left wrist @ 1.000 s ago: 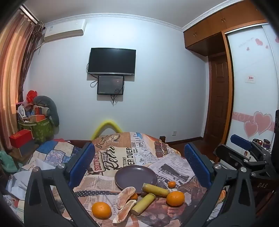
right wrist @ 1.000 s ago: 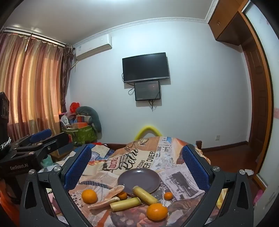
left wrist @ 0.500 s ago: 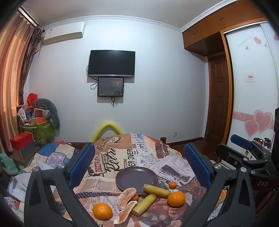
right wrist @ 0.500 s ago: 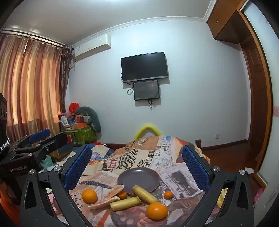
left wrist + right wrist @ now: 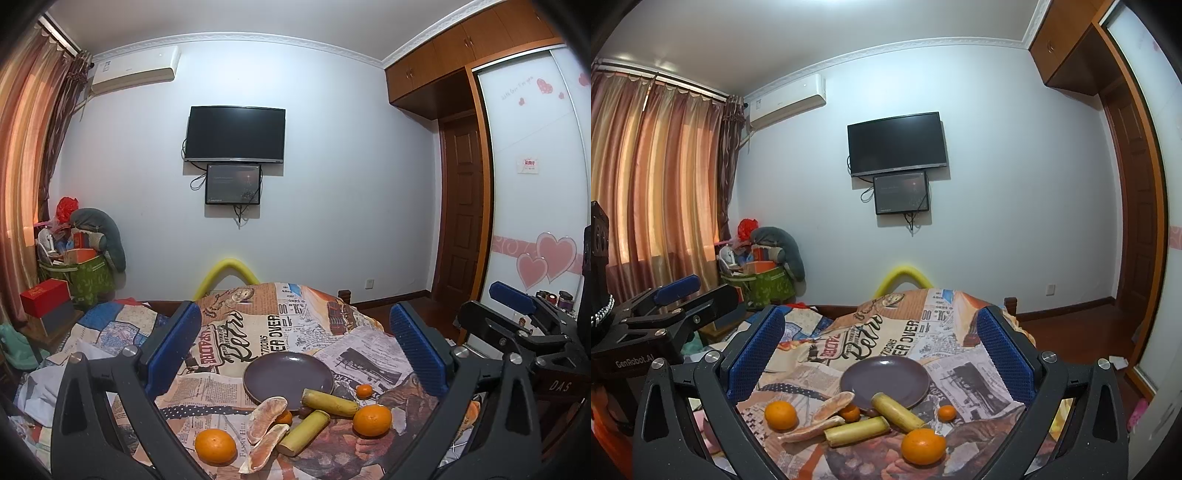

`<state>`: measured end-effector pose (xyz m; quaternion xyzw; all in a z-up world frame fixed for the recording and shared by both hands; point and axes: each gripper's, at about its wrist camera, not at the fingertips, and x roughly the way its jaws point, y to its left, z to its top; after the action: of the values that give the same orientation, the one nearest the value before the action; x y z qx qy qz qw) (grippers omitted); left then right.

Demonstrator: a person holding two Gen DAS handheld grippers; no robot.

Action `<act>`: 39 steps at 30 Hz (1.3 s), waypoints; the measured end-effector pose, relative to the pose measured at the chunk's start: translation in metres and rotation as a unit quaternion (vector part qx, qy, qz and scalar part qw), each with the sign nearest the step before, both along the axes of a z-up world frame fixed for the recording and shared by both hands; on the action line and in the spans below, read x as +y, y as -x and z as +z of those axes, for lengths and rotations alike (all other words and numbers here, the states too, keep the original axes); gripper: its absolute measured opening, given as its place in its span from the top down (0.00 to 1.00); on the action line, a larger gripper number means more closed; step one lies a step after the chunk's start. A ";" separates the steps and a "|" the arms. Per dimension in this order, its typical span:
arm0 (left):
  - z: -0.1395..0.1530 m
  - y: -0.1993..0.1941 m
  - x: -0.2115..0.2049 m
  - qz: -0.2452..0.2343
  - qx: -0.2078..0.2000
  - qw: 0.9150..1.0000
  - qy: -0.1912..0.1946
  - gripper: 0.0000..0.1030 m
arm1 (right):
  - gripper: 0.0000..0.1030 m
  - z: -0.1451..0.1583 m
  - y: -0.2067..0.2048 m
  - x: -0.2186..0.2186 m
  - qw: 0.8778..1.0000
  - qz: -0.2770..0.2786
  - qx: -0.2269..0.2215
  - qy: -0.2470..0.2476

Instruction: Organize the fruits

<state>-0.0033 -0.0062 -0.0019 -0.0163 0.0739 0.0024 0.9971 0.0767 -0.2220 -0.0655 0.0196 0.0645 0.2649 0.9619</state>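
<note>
On the newspaper-print cloth lies a dark purple plate (image 5: 286,374) (image 5: 886,376), bare inside. In front of it are two sugarcane pieces (image 5: 328,402) (image 5: 857,431), two peeled pomelo wedges (image 5: 266,413) (image 5: 833,404), two large oranges (image 5: 215,445) (image 5: 372,420) (image 5: 780,414) (image 5: 922,446) and small mandarins (image 5: 364,391) (image 5: 947,413). My left gripper (image 5: 295,350) hovers open above and short of the fruit. My right gripper (image 5: 881,349) is open too, likewise above the fruit. Each gripper shows at the other view's edge: right gripper (image 5: 517,314), left gripper (image 5: 665,306).
The cloth-covered surface (image 5: 266,325) drops off at its far edge by a yellow foam arch (image 5: 225,275). A green bin of clutter (image 5: 86,273) and red box (image 5: 44,301) sit far left. A wooden door (image 5: 461,214) and wardrobe stand right; a TV (image 5: 235,134) hangs ahead.
Both views have shifted very slightly, the scene sitting a touch lower in the left wrist view. The fruit and plate have not moved; both grippers stay open.
</note>
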 end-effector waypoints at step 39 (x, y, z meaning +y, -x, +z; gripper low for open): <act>0.000 0.002 -0.001 -0.003 -0.005 1.000 0.001 0.00 | 0.00 0.002 0.001 0.001 1.000 0.002 -0.002 0.000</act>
<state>-0.0056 -0.0074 -0.0019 -0.0166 0.0694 -0.0008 0.9974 0.0760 -0.2205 -0.0639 0.0189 0.0624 0.2668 0.9615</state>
